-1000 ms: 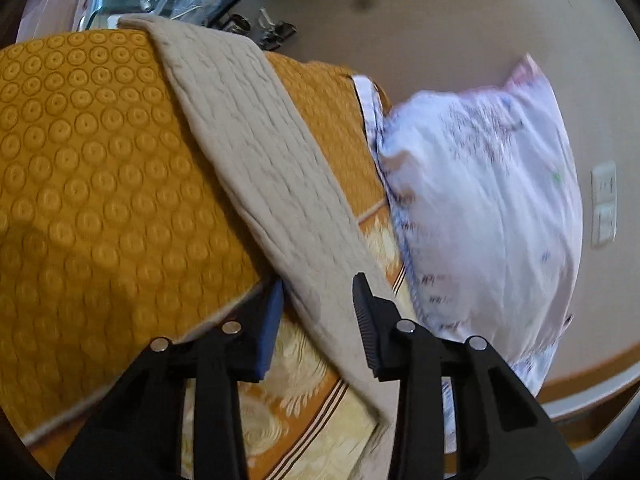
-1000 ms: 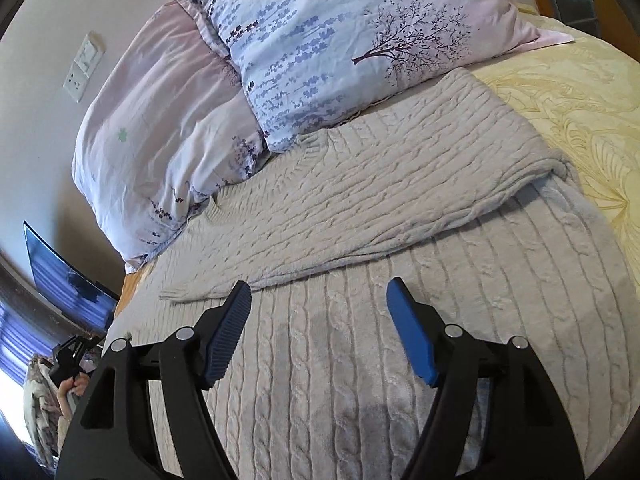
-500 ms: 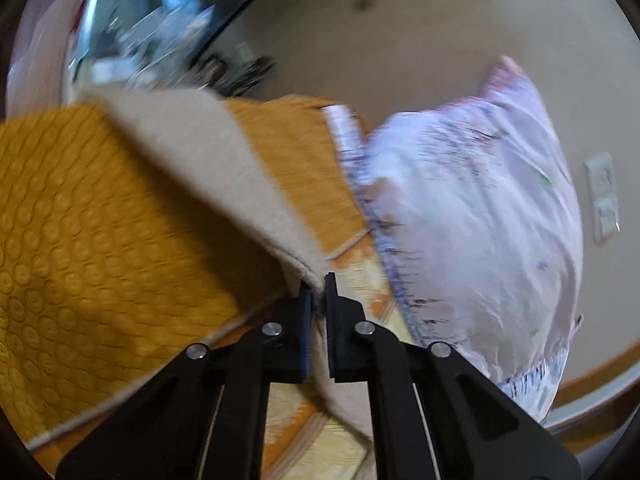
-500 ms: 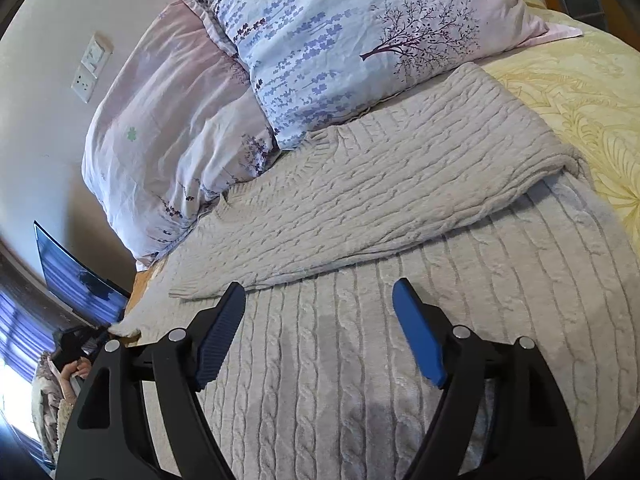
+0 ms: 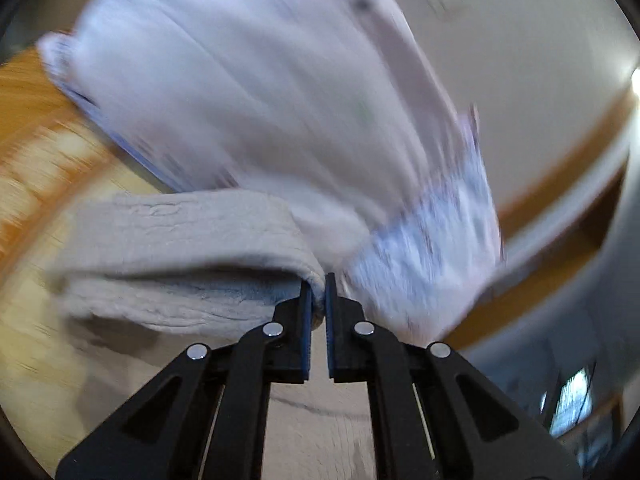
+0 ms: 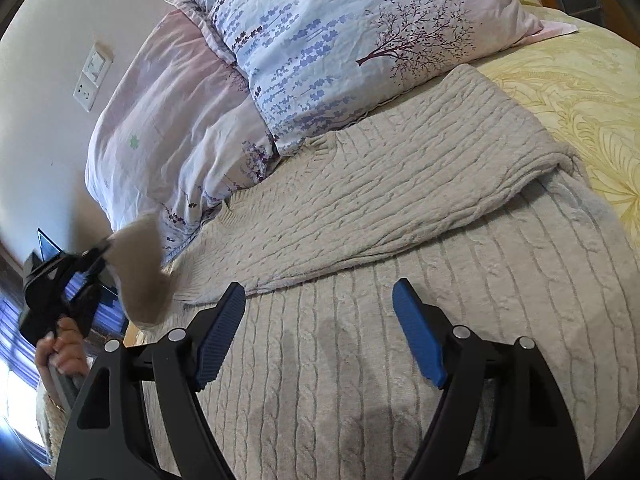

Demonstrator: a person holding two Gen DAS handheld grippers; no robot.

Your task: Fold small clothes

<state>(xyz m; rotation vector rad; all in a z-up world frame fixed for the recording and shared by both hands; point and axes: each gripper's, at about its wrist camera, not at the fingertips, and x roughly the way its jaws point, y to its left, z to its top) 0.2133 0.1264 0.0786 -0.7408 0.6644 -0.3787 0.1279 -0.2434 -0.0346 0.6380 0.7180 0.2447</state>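
A beige cable-knit sweater (image 6: 360,360) lies flat on the bed, one sleeve (image 6: 380,200) folded across its body. My left gripper (image 5: 318,280) is shut on the other sleeve (image 5: 180,240) and holds it lifted, curled back toward the body. In the right wrist view that gripper (image 6: 106,246) is at the far left with the raised sleeve (image 6: 140,268) hanging from it. My right gripper (image 6: 320,300) is open and empty, hovering just above the sweater's body.
Two floral pillows (image 6: 340,48) (image 6: 172,140) lie at the head of the bed beside the sweater. A yellow patterned bedspread (image 6: 580,92) covers the bed at the right. A wall with switch plates (image 6: 92,76) is behind. The left wrist view is blurred by motion.
My left gripper shut on the sleeve's end, then lifted it off the orange blanket and swung it toward the pillows and the sweater's body. My right gripper stayed open and barely moved.
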